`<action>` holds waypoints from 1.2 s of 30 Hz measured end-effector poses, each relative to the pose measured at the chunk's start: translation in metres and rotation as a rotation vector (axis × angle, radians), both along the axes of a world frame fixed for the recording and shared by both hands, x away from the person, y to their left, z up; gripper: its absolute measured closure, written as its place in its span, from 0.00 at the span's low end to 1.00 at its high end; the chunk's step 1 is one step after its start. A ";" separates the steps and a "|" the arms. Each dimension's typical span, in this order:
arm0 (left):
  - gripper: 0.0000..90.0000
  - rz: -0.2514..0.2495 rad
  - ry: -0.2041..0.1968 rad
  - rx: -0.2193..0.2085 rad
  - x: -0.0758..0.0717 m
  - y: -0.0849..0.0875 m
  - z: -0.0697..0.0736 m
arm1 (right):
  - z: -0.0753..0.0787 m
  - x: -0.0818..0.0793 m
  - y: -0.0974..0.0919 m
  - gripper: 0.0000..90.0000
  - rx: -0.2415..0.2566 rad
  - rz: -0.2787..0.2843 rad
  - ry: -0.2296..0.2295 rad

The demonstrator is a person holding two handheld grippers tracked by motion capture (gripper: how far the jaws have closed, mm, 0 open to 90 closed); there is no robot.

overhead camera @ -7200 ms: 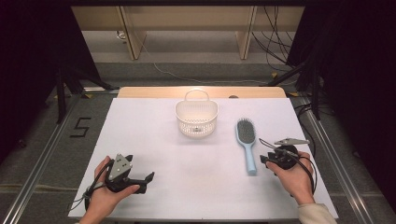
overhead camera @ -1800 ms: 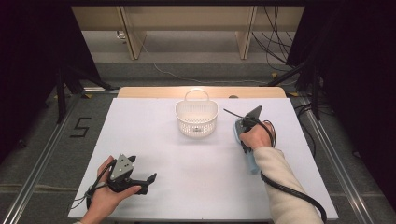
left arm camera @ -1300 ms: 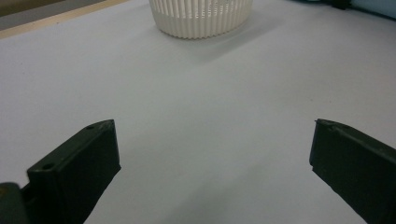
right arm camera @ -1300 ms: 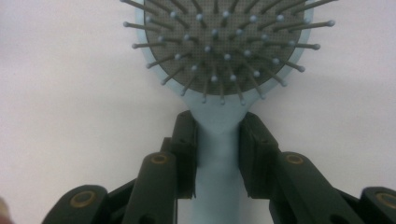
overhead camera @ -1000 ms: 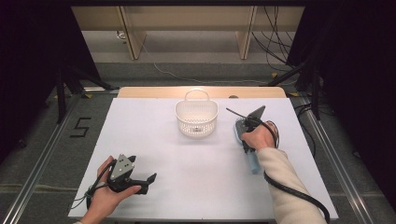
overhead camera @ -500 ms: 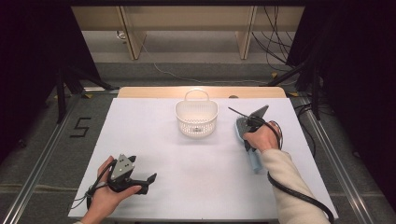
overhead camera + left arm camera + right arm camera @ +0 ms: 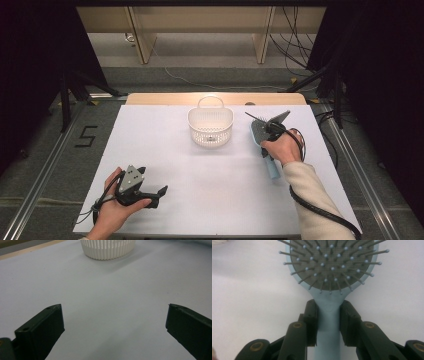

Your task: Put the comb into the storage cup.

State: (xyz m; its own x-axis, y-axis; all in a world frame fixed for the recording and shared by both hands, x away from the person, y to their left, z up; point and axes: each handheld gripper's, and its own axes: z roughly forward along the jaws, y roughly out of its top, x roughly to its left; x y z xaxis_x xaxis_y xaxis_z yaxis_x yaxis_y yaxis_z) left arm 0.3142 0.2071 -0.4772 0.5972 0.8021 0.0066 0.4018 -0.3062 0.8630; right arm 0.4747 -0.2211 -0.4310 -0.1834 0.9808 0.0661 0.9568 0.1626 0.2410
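Right gripper (image 7: 328,315) clamped hairbrush (image 7: 329,267) at neck, likely for lifting toward basket (image 7: 210,126). Left gripper (image 7: 112,332) rested open, idle, on table (image 7: 210,195).

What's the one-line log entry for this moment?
right gripper: shut on brush neck, brush on table | left gripper: open, idle near front edge | basket: centre-back

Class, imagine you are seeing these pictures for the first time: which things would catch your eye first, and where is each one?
The light blue hairbrush stands out first, lying bristles up at the table's right, with the right gripper closed on its neck just below the bristle pad. Next comes the white slatted basket with its loop handle, at the middle of the white table toward the far edge. The left gripper rests open at the near left corner.
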 end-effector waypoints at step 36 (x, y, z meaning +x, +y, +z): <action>0.01 0.007 0.000 0.002 0.000 0.000 0.000 | 0.012 -0.016 -0.013 0.78 0.083 0.106 -0.245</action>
State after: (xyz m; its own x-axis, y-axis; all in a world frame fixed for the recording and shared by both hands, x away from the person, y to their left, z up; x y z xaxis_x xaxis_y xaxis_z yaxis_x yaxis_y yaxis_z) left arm 0.3146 0.2075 -0.4775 0.5913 0.8064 0.0082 0.4037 -0.3048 0.8626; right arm 0.4590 -0.2339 -0.4193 -0.3048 0.9485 0.0860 0.8471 0.2287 0.4797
